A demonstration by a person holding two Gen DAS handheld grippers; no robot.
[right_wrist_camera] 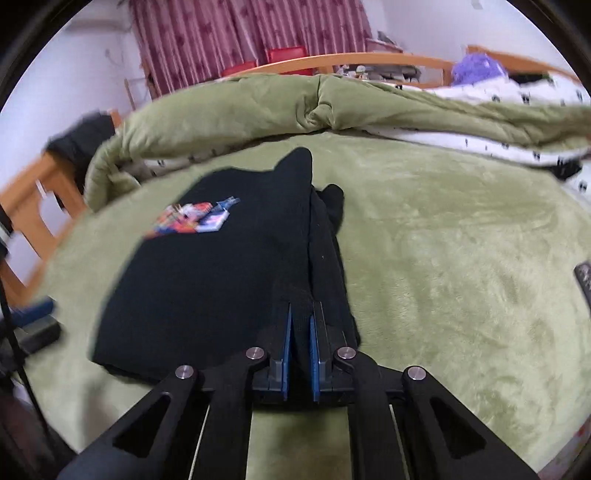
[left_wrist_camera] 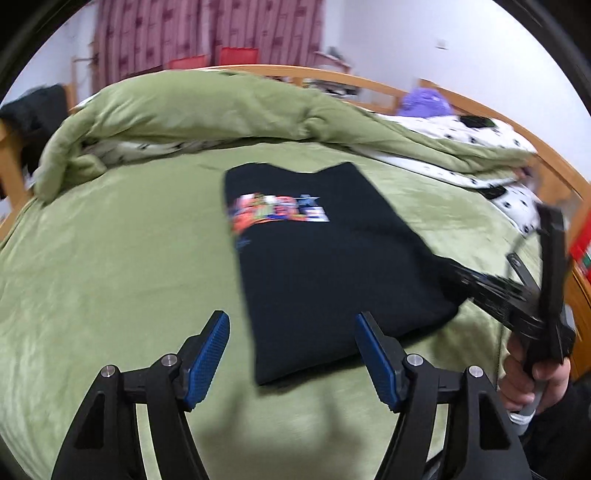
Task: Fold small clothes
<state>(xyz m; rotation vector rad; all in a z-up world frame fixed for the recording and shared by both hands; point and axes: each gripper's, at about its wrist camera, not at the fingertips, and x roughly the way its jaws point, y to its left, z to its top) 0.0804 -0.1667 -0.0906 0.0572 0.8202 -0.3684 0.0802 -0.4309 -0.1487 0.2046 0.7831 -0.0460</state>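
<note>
So on my end the black t-shirt point(left_wrist_camera: 321, 258) is lying on the green blanket point(left_wrist_camera: 122, 266), folded into a long narrow rectangle with the colourful print point(left_wrist_camera: 279, 210) facing up. My left gripper point(left_wrist_camera: 291, 354) hangs just above the near end of the shirt with its blue pads point(left_wrist_camera: 207, 358) spread wide apart and nothing between them, so that one's fully released; the shirt's near edge sits right in the gap ahead of the fingers, a bit toward the right finger. My right gripper point(right_wrist_camera: 300, 354) is the busy one: its two blue pads point(right_wrist_camera: 287, 350) are clamped close together on a fold of black fabric along the shirt's right edge, and the cloth rises in a ridge running straight forward from the fingertips. Seen through the right wrist cam, the print point(right_wrist_camera: 194, 218) sits ahead and well to the left of the fingers, and the bulk of the shirt point(right_wrist_camera: 207, 280) spreads out left of them too. Past the far end of the shirt there's a bunched-up green duvet point(left_wrist_camera: 192, 107) with a white spotted lining, then the wooden bed frame point(left_wrist_camera: 332, 79) and pink curtains point(left_wrist_camera: 207, 29) behind. Both views are a bit motion-blurred, so the print itself is unreadable.
</note>
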